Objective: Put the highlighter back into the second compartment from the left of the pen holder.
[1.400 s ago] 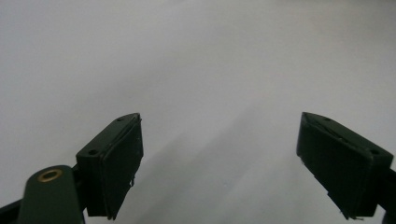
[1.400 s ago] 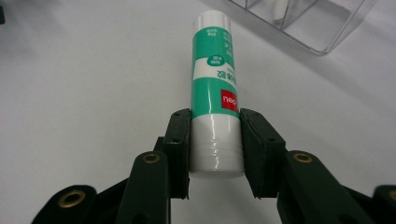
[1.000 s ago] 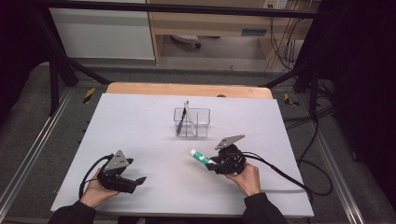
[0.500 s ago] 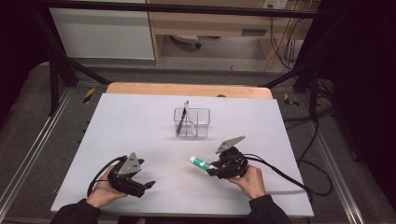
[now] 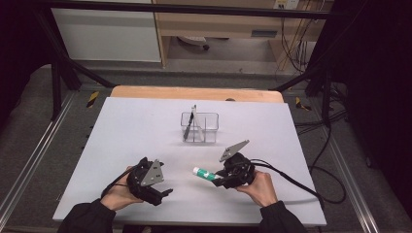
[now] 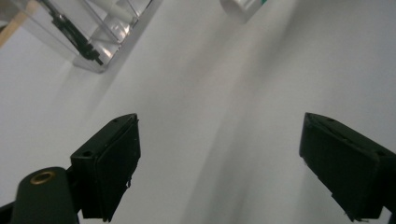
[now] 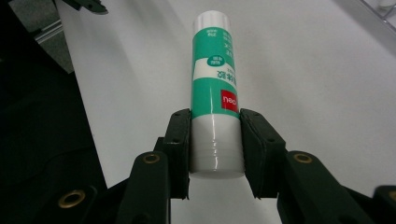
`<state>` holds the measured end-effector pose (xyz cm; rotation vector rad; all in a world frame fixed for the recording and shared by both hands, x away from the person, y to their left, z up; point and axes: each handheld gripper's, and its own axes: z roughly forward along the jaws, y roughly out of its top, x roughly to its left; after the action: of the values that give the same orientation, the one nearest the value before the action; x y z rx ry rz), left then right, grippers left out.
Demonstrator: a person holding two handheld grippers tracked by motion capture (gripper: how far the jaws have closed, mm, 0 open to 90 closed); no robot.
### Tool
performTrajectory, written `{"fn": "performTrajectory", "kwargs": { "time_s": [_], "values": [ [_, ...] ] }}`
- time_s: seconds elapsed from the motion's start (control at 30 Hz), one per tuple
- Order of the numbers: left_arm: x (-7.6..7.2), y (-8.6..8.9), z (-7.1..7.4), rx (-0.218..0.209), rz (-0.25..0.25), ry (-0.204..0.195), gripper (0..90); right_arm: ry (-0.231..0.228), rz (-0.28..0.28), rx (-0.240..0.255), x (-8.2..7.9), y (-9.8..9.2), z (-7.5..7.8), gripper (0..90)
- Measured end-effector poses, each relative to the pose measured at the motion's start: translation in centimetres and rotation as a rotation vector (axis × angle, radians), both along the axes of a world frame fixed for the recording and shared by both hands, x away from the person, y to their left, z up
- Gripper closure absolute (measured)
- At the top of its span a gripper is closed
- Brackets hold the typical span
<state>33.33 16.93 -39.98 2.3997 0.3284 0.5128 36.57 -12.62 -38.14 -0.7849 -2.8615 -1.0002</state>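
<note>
A person sits at a white bench point(image 5: 121, 145), forearms coming in from the near edge, with a black two-jaw tool in each hand.

The right tool point(image 5: 219, 178) is at the near right of the bench, pointing left. Its jaws are clamped on a glue stick point(image 5: 204, 173), a green and white tube with a white cap. In the right gripper view the jaws press on either side of the glue stick's white lower end, and the tube runs straight out ahead of them with its capped end farthest away. A small red logo patch shows on the green label just beyond the jaws. The glue stick is near the bench surface; whether it touches cannot be told.

The left tool point(image 5: 164, 192) is at the near left of the bench, well apart from the right one. In the left gripper view its jaws stand wide apart with nothing between them, just bare white bench.

A clear plastic organiser point(image 5: 199, 127) with compartments stands near the middle of the bench, farther from the person. A dark pen point(image 5: 190, 120) leans upright in its left compartment.
</note>
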Motion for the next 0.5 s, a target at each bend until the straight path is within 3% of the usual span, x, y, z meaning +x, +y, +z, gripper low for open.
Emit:
{"fn": "performTrajectory", "kwargs": {
  "time_s": [0.1, 0.5],
  "values": [
    [-0.1, -0.7, 0.2, 0.022, -0.031, -0.029, 12.2, 0.006, 0.011, -0.010, 0.1, 0.3, 0.2, 65.6],
    [-0.1, -2.9, 0.3, 0.078, -0.104, -0.082, 12.2, 0.030, 0.032, -0.016, 0.4, 1.2, 0.4, 65.6]
  ]
}}
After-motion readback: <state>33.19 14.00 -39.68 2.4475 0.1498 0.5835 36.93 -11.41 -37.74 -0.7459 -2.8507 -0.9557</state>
